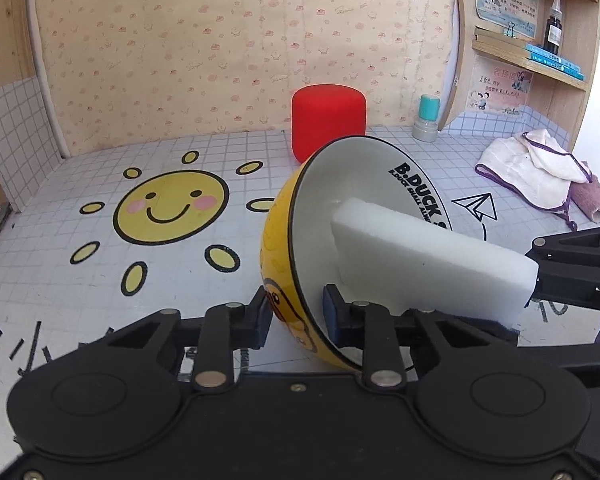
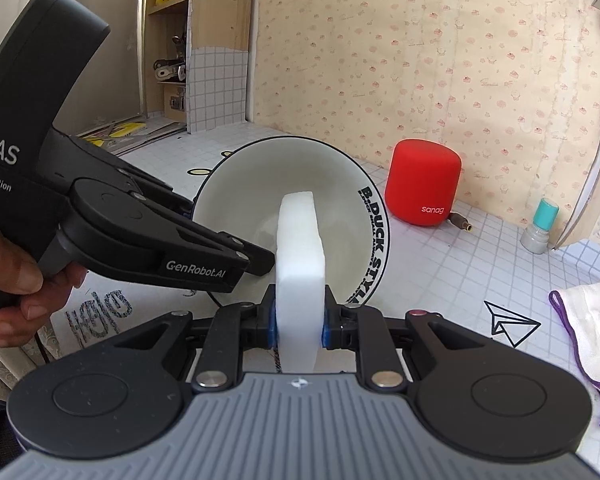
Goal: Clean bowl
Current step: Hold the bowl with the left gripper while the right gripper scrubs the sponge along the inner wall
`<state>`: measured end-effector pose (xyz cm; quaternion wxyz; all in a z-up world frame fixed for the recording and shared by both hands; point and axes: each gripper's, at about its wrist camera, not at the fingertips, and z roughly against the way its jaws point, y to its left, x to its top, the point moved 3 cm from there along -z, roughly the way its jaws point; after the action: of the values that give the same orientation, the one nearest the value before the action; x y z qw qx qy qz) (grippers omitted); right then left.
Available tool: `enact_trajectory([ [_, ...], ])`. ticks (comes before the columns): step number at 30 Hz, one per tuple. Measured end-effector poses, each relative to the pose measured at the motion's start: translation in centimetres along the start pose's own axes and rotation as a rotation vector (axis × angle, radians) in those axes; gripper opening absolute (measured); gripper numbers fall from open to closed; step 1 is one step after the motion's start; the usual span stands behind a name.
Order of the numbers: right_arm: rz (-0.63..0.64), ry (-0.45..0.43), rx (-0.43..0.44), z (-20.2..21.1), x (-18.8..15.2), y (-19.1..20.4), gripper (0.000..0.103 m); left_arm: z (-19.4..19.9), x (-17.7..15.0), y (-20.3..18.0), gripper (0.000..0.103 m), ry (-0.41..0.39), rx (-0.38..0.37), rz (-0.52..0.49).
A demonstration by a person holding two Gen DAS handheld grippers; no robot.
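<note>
Left gripper (image 1: 296, 312): one, clamped across the rim of the bowl (image 1: 340, 208), holding it tipped on its side above the table (image 1: 60, 280), opening facing the other tool.
Bowl: one, yellow outside, white inside.
Sponge (image 2: 300, 264): one, white block, far end inside the bowl, seemingly touching the inner wall.
Right gripper (image 2: 300, 320): one, closed on the sponge's near end.
Step, judged: wiping the interior. Next move likely calls for sweeping the sponge round the wall while the bowl is kept steady.
Red cylinder (image 2: 422, 182): one.
Cloth (image 1: 540, 172): one heap, far right.
</note>
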<state>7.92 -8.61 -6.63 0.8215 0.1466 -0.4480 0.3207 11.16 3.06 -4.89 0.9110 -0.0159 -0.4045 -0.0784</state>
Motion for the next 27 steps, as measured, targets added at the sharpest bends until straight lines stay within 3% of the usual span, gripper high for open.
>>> enact_trajectory([
  [27, 0.011, -0.071, -0.025, 1.1, 0.7, -0.1, 0.025, 0.1, -0.1, 0.6, 0.027, -0.002, 0.003, 0.020],
])
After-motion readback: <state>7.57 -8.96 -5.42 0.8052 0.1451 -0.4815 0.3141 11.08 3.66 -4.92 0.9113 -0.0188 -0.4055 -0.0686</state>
